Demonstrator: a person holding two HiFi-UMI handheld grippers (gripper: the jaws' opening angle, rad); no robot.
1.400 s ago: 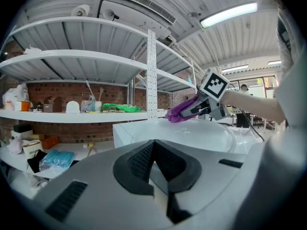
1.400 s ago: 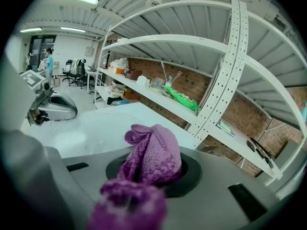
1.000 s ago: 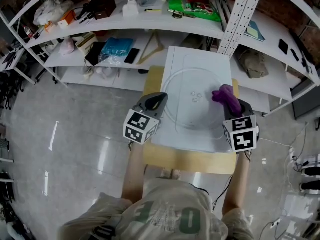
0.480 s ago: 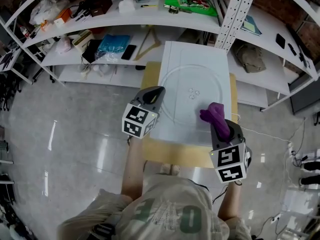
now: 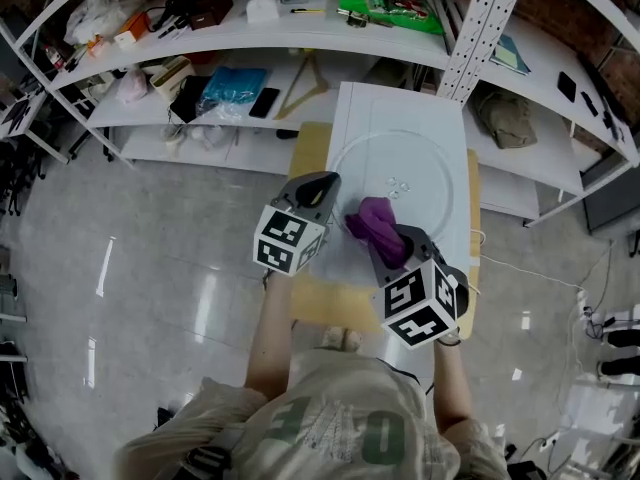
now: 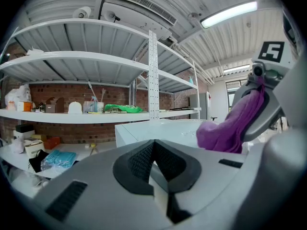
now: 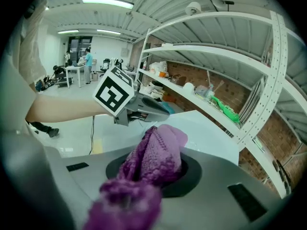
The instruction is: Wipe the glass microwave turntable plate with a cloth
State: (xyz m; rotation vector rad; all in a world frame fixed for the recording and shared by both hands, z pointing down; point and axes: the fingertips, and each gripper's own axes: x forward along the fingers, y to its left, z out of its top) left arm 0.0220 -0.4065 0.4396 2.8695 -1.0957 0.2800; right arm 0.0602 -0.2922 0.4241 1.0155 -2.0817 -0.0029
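The right tool (image 5: pixel 388 244) is clamped on the purple cloth (image 5: pixel 372 220), holding it over the near-left part of the glass turntable plate (image 5: pixel 425 168) on the counter (image 5: pixel 308 150), while the left tool (image 5: pixel 318 188) seems to pinch the plate's left rim, so I'd judge wiping is under way and unfinished.

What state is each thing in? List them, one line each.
left gripper: shut, tips at the plate's left edge.
right gripper: shut on the purple cloth.
purple cloth: bunched up, lying on the plate's near part.
glass turntable plate: lying flat on the white board.
white board: flat on the table.
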